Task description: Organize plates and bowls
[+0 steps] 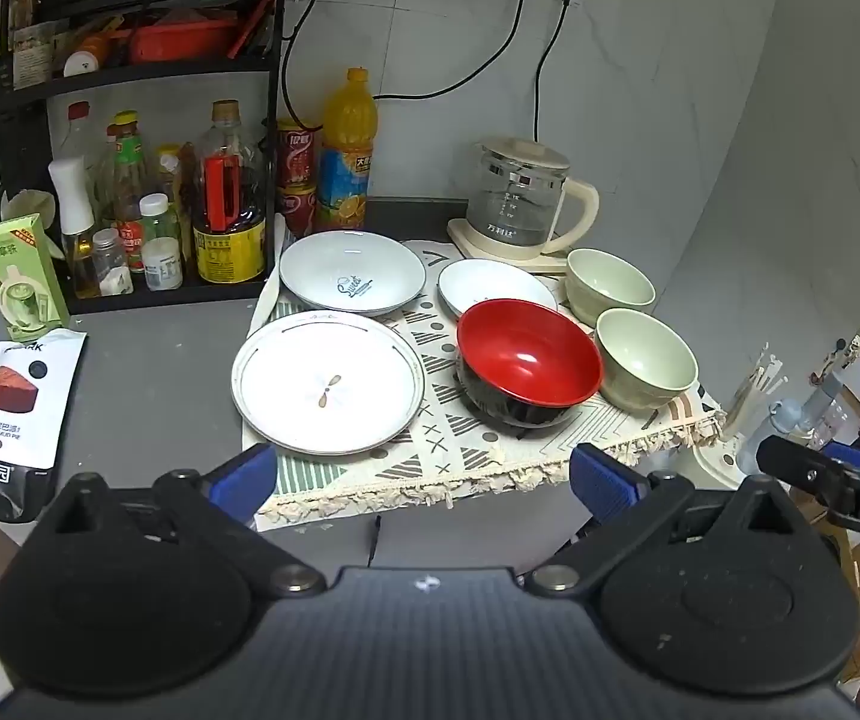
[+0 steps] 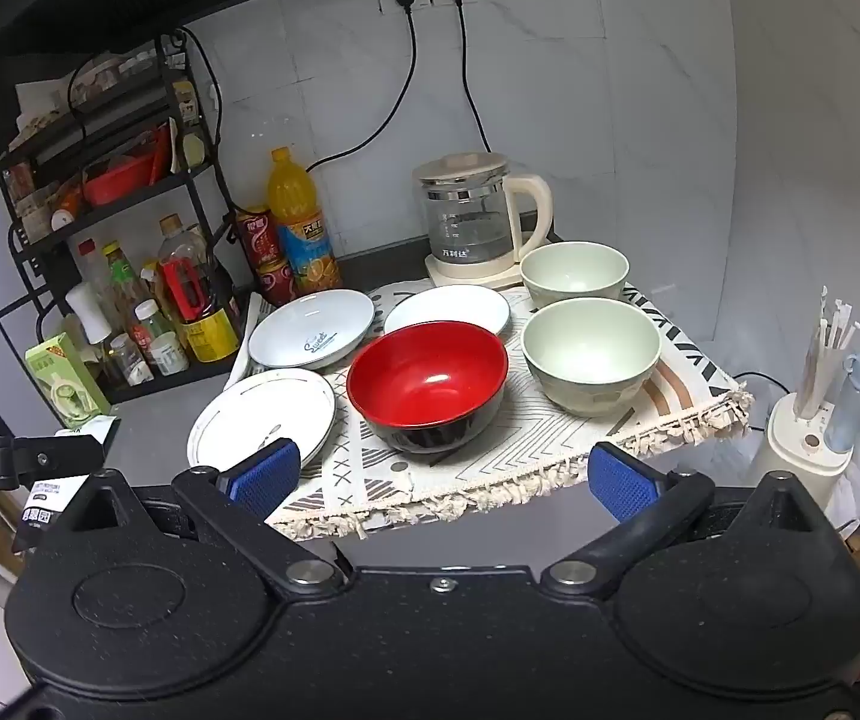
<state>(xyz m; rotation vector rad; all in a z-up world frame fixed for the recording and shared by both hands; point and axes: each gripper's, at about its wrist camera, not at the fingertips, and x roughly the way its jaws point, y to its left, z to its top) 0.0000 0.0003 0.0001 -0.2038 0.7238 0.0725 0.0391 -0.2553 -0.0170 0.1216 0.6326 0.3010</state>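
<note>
Left wrist: left gripper (image 1: 423, 480) spread wide, empty, short of mat (image 1: 478, 450) near edge, rigid breakable plates (image 1: 327, 384) at left edge, best pinched by rim; right wrist: right gripper (image 2: 442, 474) likewise agape, glossy, likely slippery red bowl (image 2: 428, 381) mid-mat, green bowls (image 2: 590, 354) toward right edge.

On the mat (image 1: 478, 468), two plates (image 1: 327, 384) lie left of the bowls (image 1: 646, 360), kettle (image 1: 520, 204) behind.
</note>
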